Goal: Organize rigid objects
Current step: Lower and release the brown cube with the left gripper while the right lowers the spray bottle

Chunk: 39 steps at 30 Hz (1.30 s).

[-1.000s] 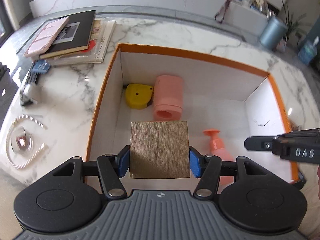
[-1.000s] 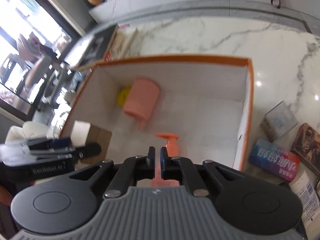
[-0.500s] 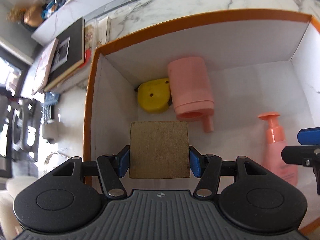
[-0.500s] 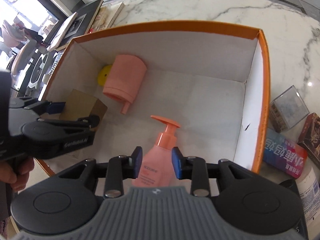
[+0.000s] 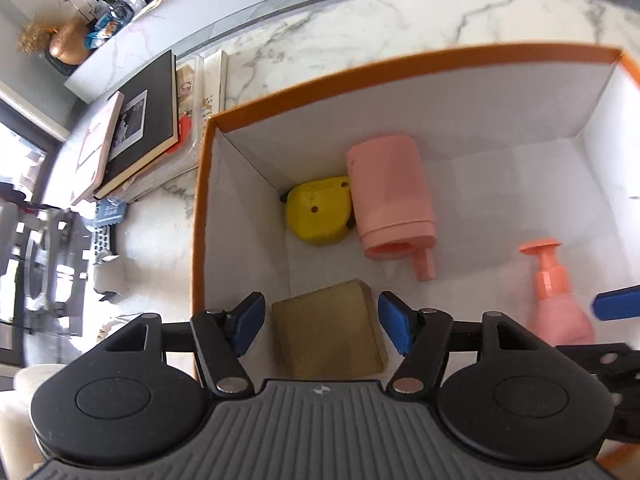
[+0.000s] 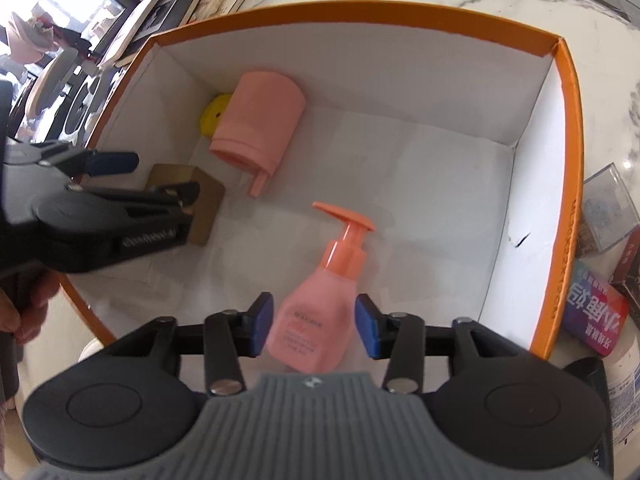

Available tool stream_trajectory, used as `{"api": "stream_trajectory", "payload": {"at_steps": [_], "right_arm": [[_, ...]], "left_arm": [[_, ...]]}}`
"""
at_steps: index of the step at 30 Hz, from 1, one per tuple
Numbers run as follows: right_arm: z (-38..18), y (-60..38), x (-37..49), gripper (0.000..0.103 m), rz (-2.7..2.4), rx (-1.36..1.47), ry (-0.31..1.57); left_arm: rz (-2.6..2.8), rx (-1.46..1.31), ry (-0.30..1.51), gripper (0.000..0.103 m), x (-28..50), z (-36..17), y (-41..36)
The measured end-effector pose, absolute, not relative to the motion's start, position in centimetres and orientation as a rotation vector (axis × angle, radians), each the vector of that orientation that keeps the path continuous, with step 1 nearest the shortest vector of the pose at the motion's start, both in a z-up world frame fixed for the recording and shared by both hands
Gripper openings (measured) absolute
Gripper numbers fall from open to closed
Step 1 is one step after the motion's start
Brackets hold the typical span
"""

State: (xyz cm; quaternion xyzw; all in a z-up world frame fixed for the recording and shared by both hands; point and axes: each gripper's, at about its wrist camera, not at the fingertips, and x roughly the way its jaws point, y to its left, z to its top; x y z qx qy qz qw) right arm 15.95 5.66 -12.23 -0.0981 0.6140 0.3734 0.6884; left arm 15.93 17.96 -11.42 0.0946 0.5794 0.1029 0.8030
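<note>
My left gripper is spread wide, both blue pads clear of the brown cardboard block, which sits on the floor of the orange-rimmed box against its left wall. I see a gap on each side of the block, so it is released. My right gripper is likewise spread, its pads standing off either side of the pink pump bottle; the bottle lies on the box floor with its orange pump head pointing toward the far wall. Toward the far left corner, a pink cup-shaped container lies on its side, touching a yellow tape measure wedged between it and the left wall. Outside the box, a stack of books rests on the marble countertop to the left.
</note>
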Motion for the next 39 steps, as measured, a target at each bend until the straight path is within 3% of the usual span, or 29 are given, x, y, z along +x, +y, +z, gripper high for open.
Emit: {"api": "stream_trajectory", "payload": {"at_steps": [7,14,22,39], "right_arm": [[-12.8,5.9,15.4,0.049,0.819,-0.257,1.443],[-13.6,6.2,15.1,0.05,0.798,-0.269,1.485],[-14.3,6.0,15.2,0.047,0.764,-0.193,1.536],[-12.6,8.3,17.6,0.046,0.776,-0.235,1.342]], "left_arm": [[0.147,0.096,1.274,0.06,13.4,-9.5,18.9],[0.117,0.015,1.324,0.043,13.0,-11.1,19.0],[0.169,0.023,1.33,0.034,13.5,-12.2,19.1],[0.182,-0.065,1.243,0.033,12.2,-12.3,19.8]]}}
